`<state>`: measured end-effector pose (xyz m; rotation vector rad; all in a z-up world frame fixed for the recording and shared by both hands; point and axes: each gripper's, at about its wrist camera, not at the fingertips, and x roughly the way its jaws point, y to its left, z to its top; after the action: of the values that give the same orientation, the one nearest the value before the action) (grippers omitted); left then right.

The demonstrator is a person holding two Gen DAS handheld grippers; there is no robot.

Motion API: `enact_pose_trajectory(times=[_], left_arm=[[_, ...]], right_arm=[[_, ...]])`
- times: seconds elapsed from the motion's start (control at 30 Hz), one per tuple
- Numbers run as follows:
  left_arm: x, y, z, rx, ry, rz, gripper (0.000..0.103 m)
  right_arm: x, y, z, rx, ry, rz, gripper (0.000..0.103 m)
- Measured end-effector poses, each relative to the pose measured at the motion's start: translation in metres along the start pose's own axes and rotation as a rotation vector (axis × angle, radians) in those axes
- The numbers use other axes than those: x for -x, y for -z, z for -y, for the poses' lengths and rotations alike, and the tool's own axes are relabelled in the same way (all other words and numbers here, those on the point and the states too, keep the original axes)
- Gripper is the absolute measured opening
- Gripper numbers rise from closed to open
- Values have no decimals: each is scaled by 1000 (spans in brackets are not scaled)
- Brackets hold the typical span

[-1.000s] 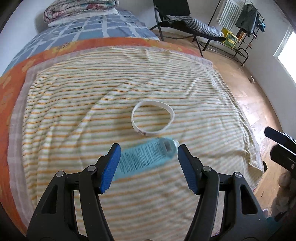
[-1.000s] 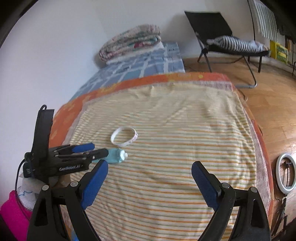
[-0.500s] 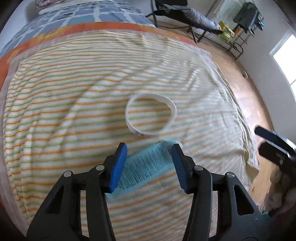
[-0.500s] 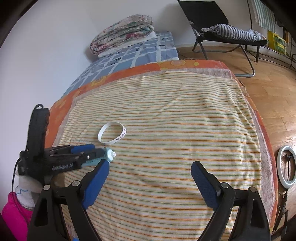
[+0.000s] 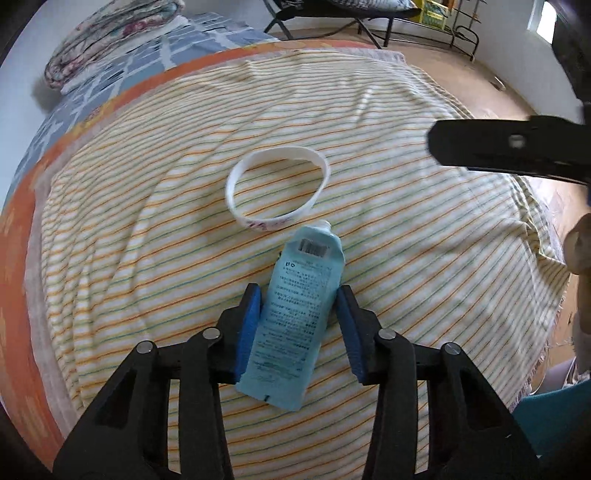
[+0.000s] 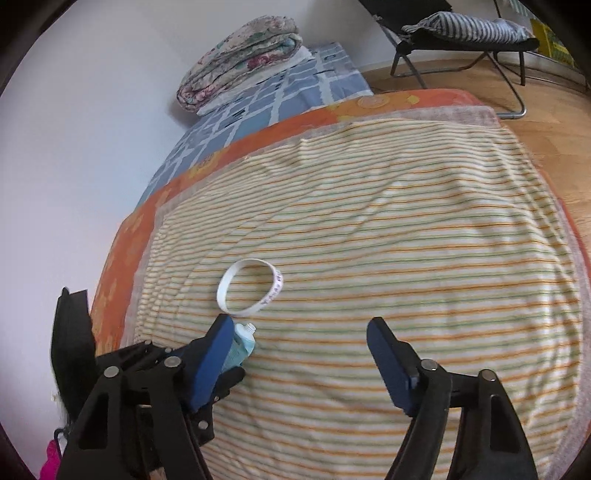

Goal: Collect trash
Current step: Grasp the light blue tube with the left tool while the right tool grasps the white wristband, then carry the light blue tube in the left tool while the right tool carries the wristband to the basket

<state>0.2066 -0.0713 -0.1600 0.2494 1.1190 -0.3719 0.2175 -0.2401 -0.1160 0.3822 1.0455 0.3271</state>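
Observation:
A light blue squeezed tube [image 5: 295, 317] lies flat on the striped blanket, its white cap toward a white wristband ring [image 5: 266, 223]. My left gripper [image 5: 297, 288] straddles the tube, and its jaws are closing. Its blue pads [image 5: 249, 325] sit right at the tube's two edges, and the tube shows no squeeze. My right gripper [image 6: 299, 328] hovers just right of the tube [image 6: 243, 341] and below the ring [image 6: 275, 288]. Its jaws are also closing, with only blanket between them. A black part of the right tool [image 5: 509, 147] crosses the left wrist view.
The striped blanket [image 6: 406, 240] covers an orange-edged bed. A folded quilt [image 6: 240, 62] lies at the far end by the white wall. A black folding chair [image 6: 461, 33] stands on the wooden floor [image 6: 554, 110] beyond. A hand [image 5: 580, 251] shows at the right edge.
My left gripper came down over the tube and its jaws narrowed around it. My right gripper sank toward the ring and tube, and its jaws narrowed a little.

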Motion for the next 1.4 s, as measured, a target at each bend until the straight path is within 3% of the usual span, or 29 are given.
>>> enact_pose_trajectory(times=[0.3,0.5,0.57,0.63,0.73,1.03,1.4], left_arm=[[13,20,-46,98,-49,6,38],[22,26,-73,166,-52,17,37],[24,29,-77,170,-57,19,37],[24,32,-79,173,-61,18,38],[25,36,-82,175,-65,15,37],[36,39,-74,171,-68,35,37],[77,47,-58,174,-76,90,37]], right_arm=[[-50,-7,-22,-19,-10,-54,56],[-74,-10,-40,65,85,-49,46],[-74,-10,-42,93,112,-36,37],[-75,-11,-44,128,146,-30,16],[-72,-11,-39,105,127,-26,4],[-46,-5,-39,119,101,4,1],[6,17,-64,208,56,47,1]])
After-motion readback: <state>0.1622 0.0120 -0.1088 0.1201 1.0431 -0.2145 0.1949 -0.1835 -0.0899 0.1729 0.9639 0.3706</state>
